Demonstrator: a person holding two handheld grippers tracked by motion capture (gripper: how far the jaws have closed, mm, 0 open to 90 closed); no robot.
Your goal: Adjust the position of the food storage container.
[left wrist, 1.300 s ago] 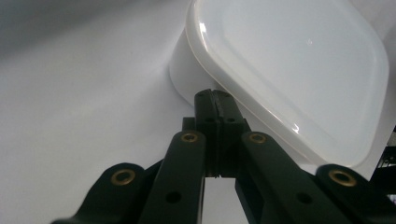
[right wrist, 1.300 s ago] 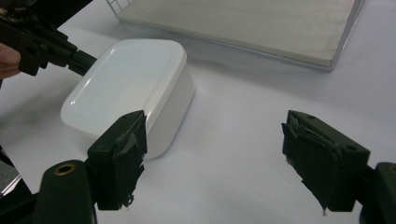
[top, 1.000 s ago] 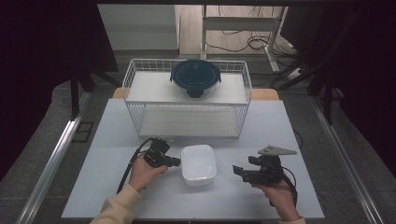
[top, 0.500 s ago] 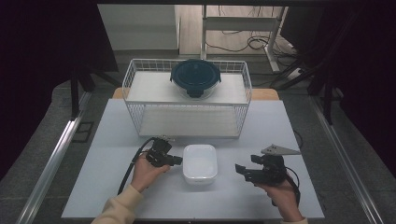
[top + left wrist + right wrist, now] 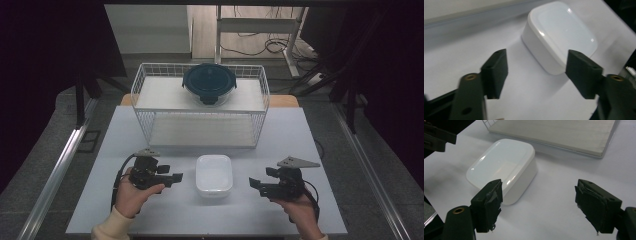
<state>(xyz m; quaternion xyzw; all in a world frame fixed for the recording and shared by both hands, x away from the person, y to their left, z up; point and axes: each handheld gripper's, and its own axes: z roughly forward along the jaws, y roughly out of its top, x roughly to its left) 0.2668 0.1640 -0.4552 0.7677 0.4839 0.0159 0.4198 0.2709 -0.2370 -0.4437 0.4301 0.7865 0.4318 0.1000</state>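
Left of the white box, the left gripper lies level in the person's left hand, its tips aimed at the box's left side and just short of it; its jaws have just been opening and stand apart with only bare table between them, the box lying beyond them in the left gripper view; a black cable loops from the gripper's rear toward the sleeve. The white box itself rests upside down on the pale table, base up, glossy and rounded at the corners, touched by neither gripper. Behind the box stands the wire basket, a flat white board on its floor and another across its top; on the upper board sits a round container with a dark blue lid. Right of the box, the right gripper is held level in the right hand, pointing at the box's right side and clear of it; its jaws are spread with nothing between.
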